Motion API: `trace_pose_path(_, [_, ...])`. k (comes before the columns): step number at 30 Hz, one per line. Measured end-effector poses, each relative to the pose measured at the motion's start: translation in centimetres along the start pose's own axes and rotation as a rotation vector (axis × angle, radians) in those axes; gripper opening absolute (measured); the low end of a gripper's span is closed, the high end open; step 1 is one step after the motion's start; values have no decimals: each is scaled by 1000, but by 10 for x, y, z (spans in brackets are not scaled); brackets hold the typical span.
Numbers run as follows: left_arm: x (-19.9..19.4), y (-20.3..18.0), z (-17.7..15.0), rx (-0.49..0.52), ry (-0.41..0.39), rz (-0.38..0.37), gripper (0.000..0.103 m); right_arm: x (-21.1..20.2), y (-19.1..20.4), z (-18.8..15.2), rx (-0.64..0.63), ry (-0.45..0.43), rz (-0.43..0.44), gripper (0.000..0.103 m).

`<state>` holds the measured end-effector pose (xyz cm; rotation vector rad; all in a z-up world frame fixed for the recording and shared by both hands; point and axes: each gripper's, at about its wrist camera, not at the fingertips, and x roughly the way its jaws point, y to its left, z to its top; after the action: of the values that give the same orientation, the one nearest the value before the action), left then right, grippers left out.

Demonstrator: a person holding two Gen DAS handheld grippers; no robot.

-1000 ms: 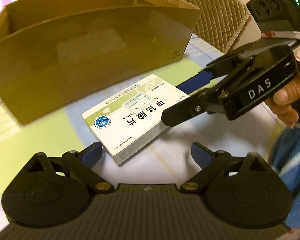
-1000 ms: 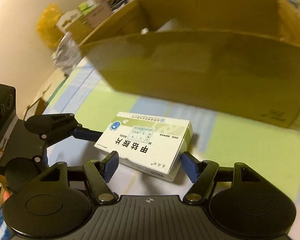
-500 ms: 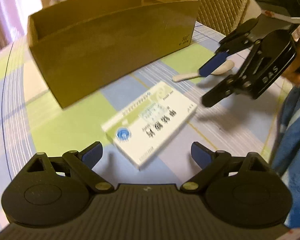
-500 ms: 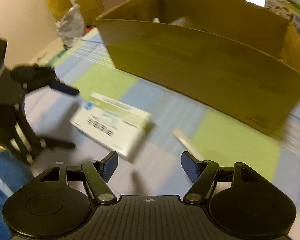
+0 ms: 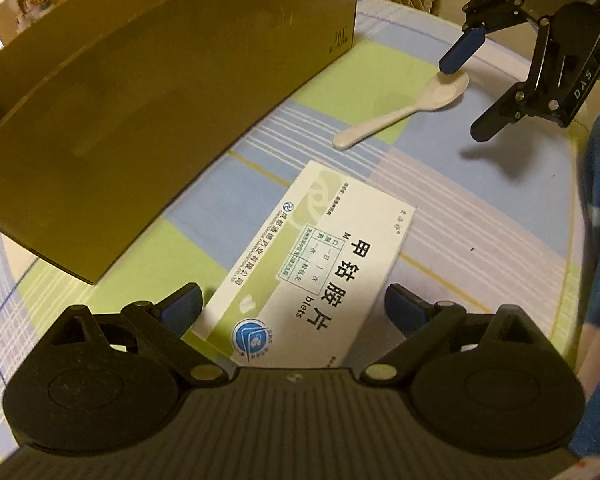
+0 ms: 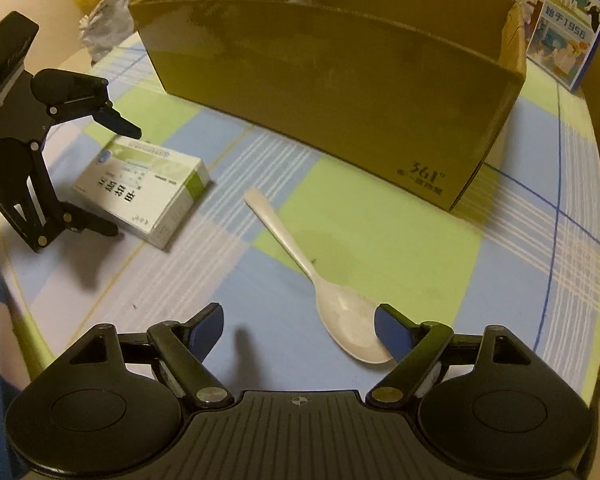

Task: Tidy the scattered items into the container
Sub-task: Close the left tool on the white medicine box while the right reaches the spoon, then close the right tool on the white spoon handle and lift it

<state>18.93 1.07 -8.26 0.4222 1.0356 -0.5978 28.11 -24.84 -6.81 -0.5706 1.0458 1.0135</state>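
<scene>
Checked tablecloth (image 6: 380,240): right hand-held gripper (image 6: 300,326) newly wider over spoon (image 6: 340,312) (left (image 5: 294,306) spread).

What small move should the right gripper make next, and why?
Probably shift a little toward the spoon's handle side, so the bowl sits midway between the fingers, then lower. The right gripper is open, its jaws having just opened, and holds nothing; the bowl lies against one fingertip, off centre. The spoon is still on the table, outside the box.
</scene>
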Motion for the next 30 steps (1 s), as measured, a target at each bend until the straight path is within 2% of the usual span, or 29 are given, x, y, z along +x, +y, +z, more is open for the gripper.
trace_pose_path(2, [2, -1, -1, -23, 17, -3, 95, 4, 2, 2, -31, 7, -10, 80])
trace_pose_path(9, [-10, -6, -9, -221, 61, -19, 92, 9, 2, 7, -148, 32, -40, 80])
trace_pose_path(10, [-12, -7, -11, -232, 57, -18, 89, 8, 0, 6, -156, 35, -45, 80])
trace_pose_path(18, [-18, -10, -10, -210, 15, 18, 89, 5, -19, 2, -103, 45, -23, 78])
trace_pose_path(20, [-17, -9, -8, -236, 2, 10, 89, 7, -22, 2, -81, 39, -11, 74])
trace_pose_path(24, [-15, -10, -6, -254, -4, 9, 89, 10, -20, 2, -62, 44, 8, 55])
trace_pose_path(26, [-13, -11, -6, -265, 3, 7, 89, 10, -18, 1, -49, 40, -9, 47])
trace_pose_path(28, [-12, -12, -7, -294, 12, 10, 88, 7, -19, 1, -7, 41, -12, 26])
trace_pose_path(30, [-11, -12, -7, -339, 13, 19, 86, 5, -21, -1, 67, 52, -5, 16])
